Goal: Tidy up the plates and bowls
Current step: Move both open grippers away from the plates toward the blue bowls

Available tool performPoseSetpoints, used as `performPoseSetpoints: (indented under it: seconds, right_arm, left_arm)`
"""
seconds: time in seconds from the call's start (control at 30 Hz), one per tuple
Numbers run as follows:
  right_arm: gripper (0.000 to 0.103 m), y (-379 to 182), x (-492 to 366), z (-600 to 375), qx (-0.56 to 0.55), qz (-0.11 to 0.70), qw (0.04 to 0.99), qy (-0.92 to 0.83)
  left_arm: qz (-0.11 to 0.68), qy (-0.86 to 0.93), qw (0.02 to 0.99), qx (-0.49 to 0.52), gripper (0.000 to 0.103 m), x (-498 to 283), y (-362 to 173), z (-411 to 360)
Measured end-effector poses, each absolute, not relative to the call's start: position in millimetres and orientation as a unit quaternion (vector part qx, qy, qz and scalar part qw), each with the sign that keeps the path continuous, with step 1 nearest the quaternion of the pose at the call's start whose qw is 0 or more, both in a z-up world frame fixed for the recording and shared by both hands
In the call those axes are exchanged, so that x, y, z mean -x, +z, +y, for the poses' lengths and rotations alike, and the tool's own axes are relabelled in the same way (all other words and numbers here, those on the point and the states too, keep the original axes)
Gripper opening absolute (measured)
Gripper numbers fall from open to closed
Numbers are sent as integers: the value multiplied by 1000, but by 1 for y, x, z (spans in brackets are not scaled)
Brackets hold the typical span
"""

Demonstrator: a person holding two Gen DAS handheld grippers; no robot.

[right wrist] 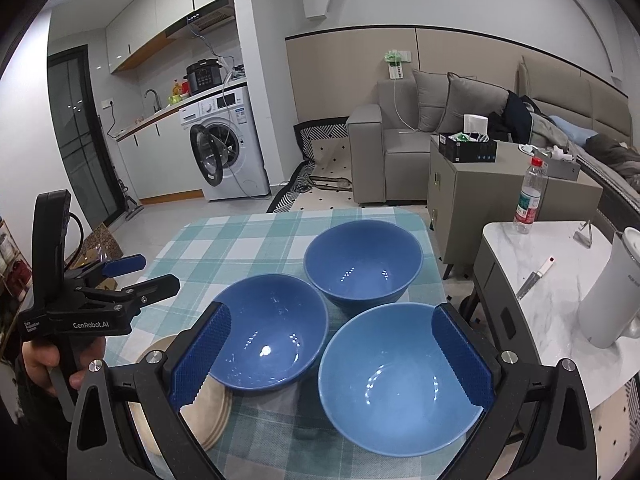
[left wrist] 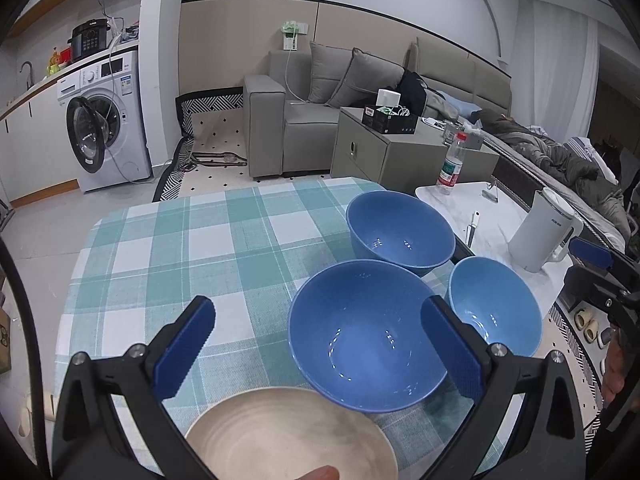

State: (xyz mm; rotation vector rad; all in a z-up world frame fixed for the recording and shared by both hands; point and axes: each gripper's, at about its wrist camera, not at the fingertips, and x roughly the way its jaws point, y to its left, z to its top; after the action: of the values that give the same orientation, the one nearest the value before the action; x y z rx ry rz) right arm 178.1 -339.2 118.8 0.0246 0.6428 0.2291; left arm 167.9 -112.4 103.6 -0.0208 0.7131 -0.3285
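The left gripper (left wrist: 320, 344) and right gripper (right wrist: 332, 354) both hang with jaws spread wide, gripping nothing. On the checked table (left wrist: 168, 248), three blue bowls cluster: the middle bowl (left wrist: 366, 334) touches the cream plates (left wrist: 292, 436) before it, the far bowl (left wrist: 400, 234) behind, the light-blue bowl (right wrist: 400, 380) just beside it.

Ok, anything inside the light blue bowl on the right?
Nothing visible: the light blue bowl shows only a bare glossy interior with light reflections. The right hand-held gripper, open, has fingers that hide part of the rim at each side, and the near wall is out of view.
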Motion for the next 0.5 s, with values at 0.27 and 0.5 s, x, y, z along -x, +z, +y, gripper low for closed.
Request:
performPoseSetpoints:
  seconds: [0.27,0.5]
  right_arm:
    - [102,118,-200,-343,-4,324,940,102]
    - [102,112,-225,-349,-7,339,936,90]
  left_arm:
    - [358,-160,920,15,103,-188,100,-114]
    - [371,-162,914,9,103,-210,96,-124]
